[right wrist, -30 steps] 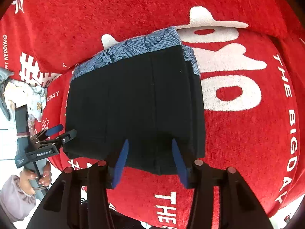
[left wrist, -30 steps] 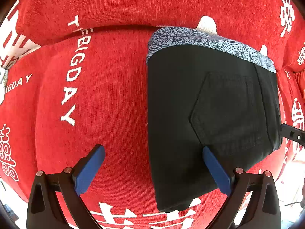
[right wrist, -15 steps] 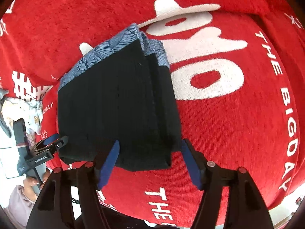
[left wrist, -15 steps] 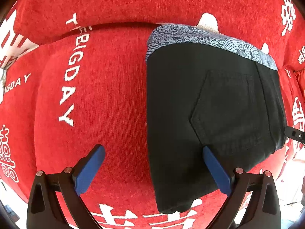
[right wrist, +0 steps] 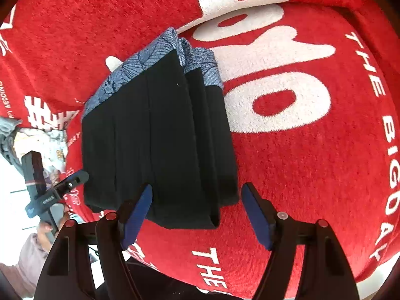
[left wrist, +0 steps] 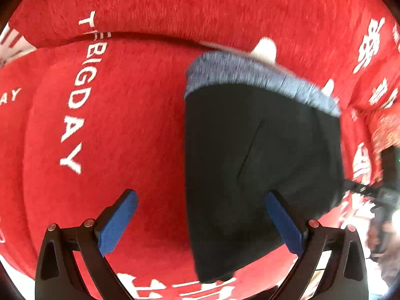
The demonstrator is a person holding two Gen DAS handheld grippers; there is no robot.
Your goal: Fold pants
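The black pants (right wrist: 155, 137) lie folded into a compact stack on the red seat cover (right wrist: 312, 175), their blue patterned waistband (right wrist: 140, 62) at the far end. My right gripper (right wrist: 197, 191) hovers at the stack's near edge. Its jaws are opening, and the pads straddle the edge without pressing it. In the left wrist view the pants (left wrist: 262, 162) lie right of centre, blurred. My left gripper (left wrist: 201, 197) stands open above the stack's left edge, its right pad over the black cloth and its left pad over red cover. It also shows as the left gripper (right wrist: 62, 190) beside the stack's left corner.
White lettering runs across the red cover, and a back cushion (left wrist: 200, 5) rises behind the seat. Off the seat's left end lie a pile of pale cloths (right wrist: 32, 135) and a person's hand (right wrist: 45, 227) on the left gripper's handle. The right gripper's tip (left wrist: 360, 188) shows at the pants' right edge.
The right gripper's jaws have spread wide and let go of the pants' near edge. It dropped and swung rightward. The left gripper shifted slightly, blurring its view.
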